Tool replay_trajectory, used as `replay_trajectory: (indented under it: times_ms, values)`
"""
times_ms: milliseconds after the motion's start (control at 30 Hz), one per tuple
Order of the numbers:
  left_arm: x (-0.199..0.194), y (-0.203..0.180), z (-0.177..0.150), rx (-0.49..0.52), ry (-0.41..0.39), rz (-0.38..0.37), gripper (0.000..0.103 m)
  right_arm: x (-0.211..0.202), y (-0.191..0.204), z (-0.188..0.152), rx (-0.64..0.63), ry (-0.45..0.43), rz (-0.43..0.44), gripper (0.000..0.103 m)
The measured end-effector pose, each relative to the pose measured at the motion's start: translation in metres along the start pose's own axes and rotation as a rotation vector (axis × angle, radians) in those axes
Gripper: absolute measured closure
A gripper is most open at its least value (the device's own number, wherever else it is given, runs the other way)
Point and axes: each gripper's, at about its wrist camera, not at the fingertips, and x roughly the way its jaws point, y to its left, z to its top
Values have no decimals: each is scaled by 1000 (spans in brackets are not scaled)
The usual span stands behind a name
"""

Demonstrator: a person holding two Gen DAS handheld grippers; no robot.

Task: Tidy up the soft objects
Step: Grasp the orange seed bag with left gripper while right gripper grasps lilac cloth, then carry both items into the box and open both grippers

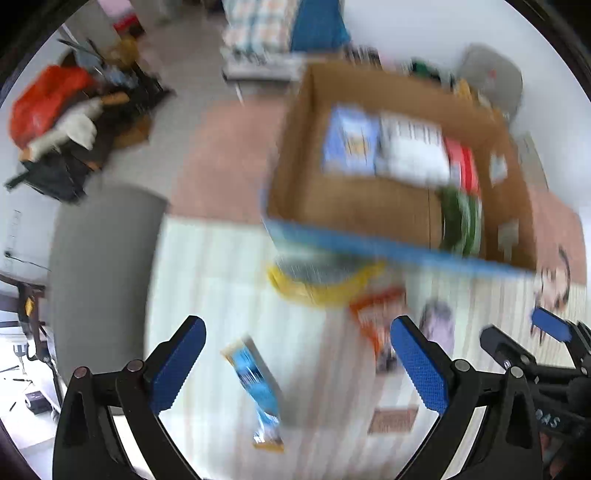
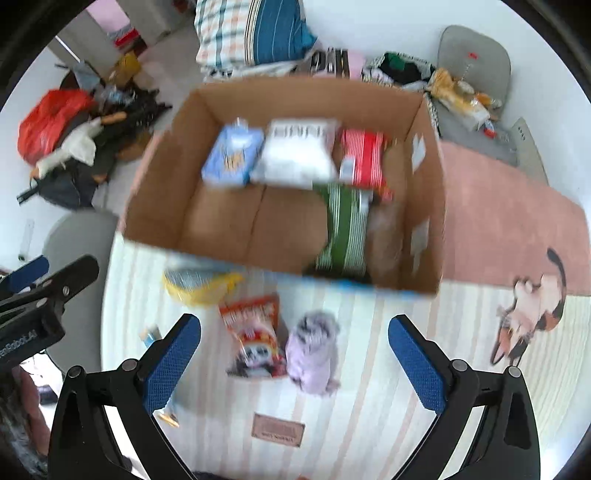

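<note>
An open cardboard box [image 2: 229, 229] stands on a striped mat [image 2: 369, 406], also in the left wrist view [image 1: 354, 206]. Inside lie a blue pack [image 2: 232, 155], a white pack [image 2: 295, 155], a red pack [image 2: 364, 158] and a green striped pack [image 2: 343, 229]. In front of the box lie a yellow-rimmed pouch [image 2: 199, 282], an orange snack bag [image 2: 255, 332], a lilac soft bundle [image 2: 314, 354] and a blue packet [image 1: 255, 384]. My left gripper [image 1: 297, 365] is open above the blue packet. My right gripper [image 2: 293, 363] is open above the snack bag and bundle.
A pink rug [image 2: 498, 221] with a cat picture [image 2: 532, 314] lies right of the box. A grey cushion [image 1: 99, 273] sits at the left. Clothes and bags [image 2: 70, 144] are piled far left, bedding [image 2: 255, 33] behind the box.
</note>
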Motion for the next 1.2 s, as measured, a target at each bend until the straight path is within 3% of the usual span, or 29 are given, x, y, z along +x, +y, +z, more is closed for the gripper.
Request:
replay_trajectory:
  times_ms: [133,333,433,633,767,833,900,933,1033,1200]
  values:
    - [39,-19,-13,15,100,-46,2,48,-19,-27,71,140,38,20]
    - [69,-47,-10,28,183,-98,6,118,-45,-47,207,282,147,24]
    - [82,-63,-3,48,223,-111,6,132,-55,-57,263,307,191,58]
    - [120,-95,4,90,311,-87,6,113,-87,-74,320,262,157,60]
    - [147,-111,-1,117,368,-26,6,107,-109,-81,349,267,136,60]
    - [153,-113,-3,120,356,8,6,110,-116,-83,358,277,131,59]
    - [155,-115,-4,125,337,20,19,111,-123,-84,371,273,131,58]
    - [155,-117,-4,129,331,29,31,114,-124,-83,371,278,127,57]
    - [155,-119,-7,146,322,35,47,121,-124,-80,377,282,121,57]
    - [143,-113,-20,155,289,35,61,122,-115,-82,353,272,87,59]
